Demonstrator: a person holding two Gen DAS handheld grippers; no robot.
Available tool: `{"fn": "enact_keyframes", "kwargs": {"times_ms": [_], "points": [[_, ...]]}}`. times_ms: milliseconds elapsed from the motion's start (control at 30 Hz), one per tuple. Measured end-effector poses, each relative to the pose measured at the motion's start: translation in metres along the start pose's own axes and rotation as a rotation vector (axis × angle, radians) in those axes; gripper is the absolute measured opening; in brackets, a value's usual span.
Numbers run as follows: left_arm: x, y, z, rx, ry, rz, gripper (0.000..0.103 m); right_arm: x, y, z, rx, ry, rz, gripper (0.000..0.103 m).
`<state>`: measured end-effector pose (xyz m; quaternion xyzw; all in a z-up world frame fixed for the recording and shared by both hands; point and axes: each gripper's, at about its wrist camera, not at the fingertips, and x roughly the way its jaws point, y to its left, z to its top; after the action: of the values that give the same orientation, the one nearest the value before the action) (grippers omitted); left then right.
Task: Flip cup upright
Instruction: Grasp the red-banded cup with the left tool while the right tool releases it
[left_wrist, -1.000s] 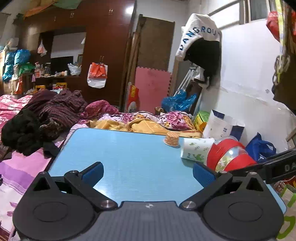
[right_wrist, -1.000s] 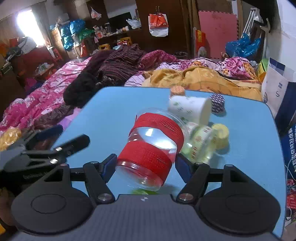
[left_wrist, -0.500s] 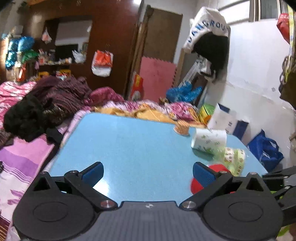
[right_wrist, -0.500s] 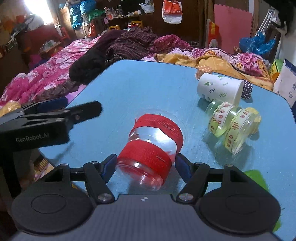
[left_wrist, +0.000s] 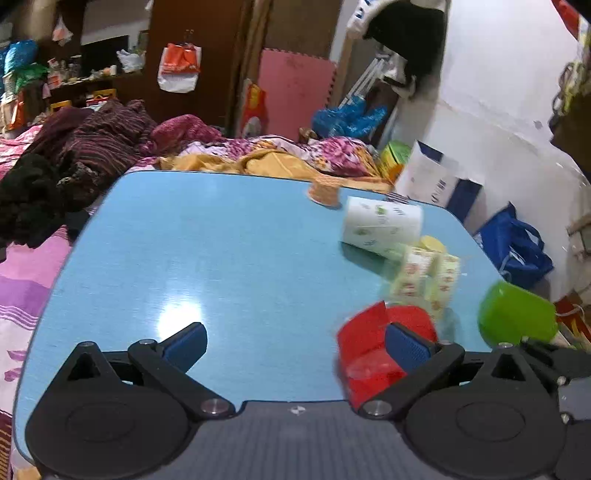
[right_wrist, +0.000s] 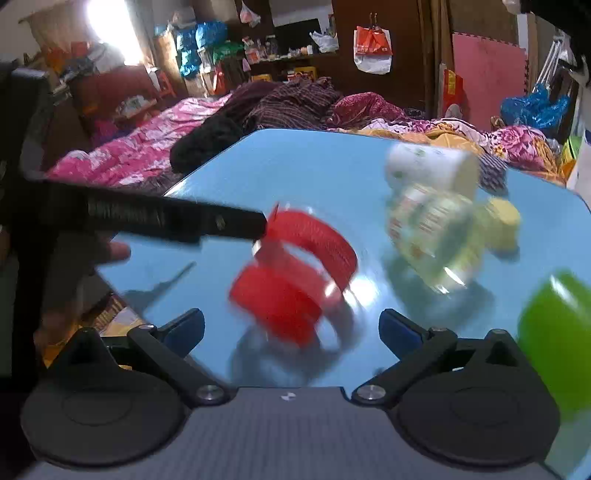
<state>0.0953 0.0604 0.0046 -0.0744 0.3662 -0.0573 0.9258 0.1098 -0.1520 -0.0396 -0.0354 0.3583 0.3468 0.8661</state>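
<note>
A clear cup with red bands (right_wrist: 295, 280) lies tilted and blurred on the blue table (right_wrist: 314, 177), free of both grippers. My right gripper (right_wrist: 291, 328) is open, its blue pads just short of the cup on either side. The cup also shows in the left wrist view (left_wrist: 373, 350), behind the left gripper's right pad (left_wrist: 406, 345). My left gripper (left_wrist: 295, 341) is open and empty; one of its fingers (right_wrist: 166, 218) reaches the cup's rim from the left in the right wrist view.
A white leaf-print cup (left_wrist: 382, 225) and a clear cup with yellow bands (left_wrist: 424, 280) lie on their sides at the right. A green cup (left_wrist: 517, 317) sits at the near right edge. A small orange cup (left_wrist: 325, 194) stands at the far edge. Bedding surrounds the table.
My right gripper has let go of the red-banded cup and opened wide. The cup now tumbles on the table. My left gripper has moved right, up to the cup.
</note>
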Motion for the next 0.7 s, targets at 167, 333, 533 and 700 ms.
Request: {"fn": "enact_keyframes", "kwargs": {"times_ms": [167,333,533,700], "points": [[0.011,-0.038,0.003,0.035,0.049,-0.022,0.103,-0.036,-0.034,-0.041,0.066,-0.049,0.014,0.102],[0.029,-0.067,0.001,0.088,0.087,0.061,0.103,-0.07,-0.058,-0.071,0.119,-0.115,0.004,0.102],[0.033,-0.056,0.005,0.069,0.101,0.116,0.095,-0.092,-0.073,-0.077,0.146,-0.158,0.009,0.102],[0.045,-0.046,0.007,0.074,0.142,0.142,0.082,-0.1,-0.082,-0.078,0.176,-0.187,0.006,0.102]]}}
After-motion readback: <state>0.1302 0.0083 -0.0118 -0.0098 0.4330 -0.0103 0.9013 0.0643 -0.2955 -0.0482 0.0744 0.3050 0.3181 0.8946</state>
